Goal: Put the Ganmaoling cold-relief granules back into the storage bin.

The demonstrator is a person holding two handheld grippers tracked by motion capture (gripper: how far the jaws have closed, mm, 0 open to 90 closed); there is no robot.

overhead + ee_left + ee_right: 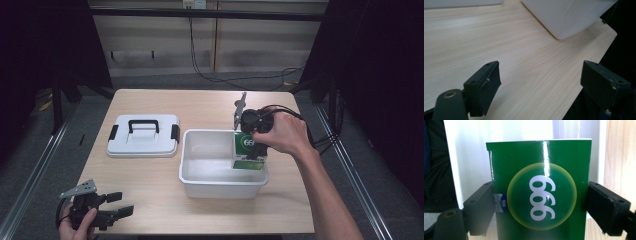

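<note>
With the right tool (256, 145) pinching the green box (248, 150) upright at the white bin's (200, 187) right end, lower it straight and let go only once seated, while the spread left tool (117, 204) waits over the tabletop (150, 175).

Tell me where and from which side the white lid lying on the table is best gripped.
Judging from its pose, grip the lid by its black handle, coming straight down from above: it lies flat with the handle on top, a narrow bar jaws could close across. The open left gripper is nearer.
</note>
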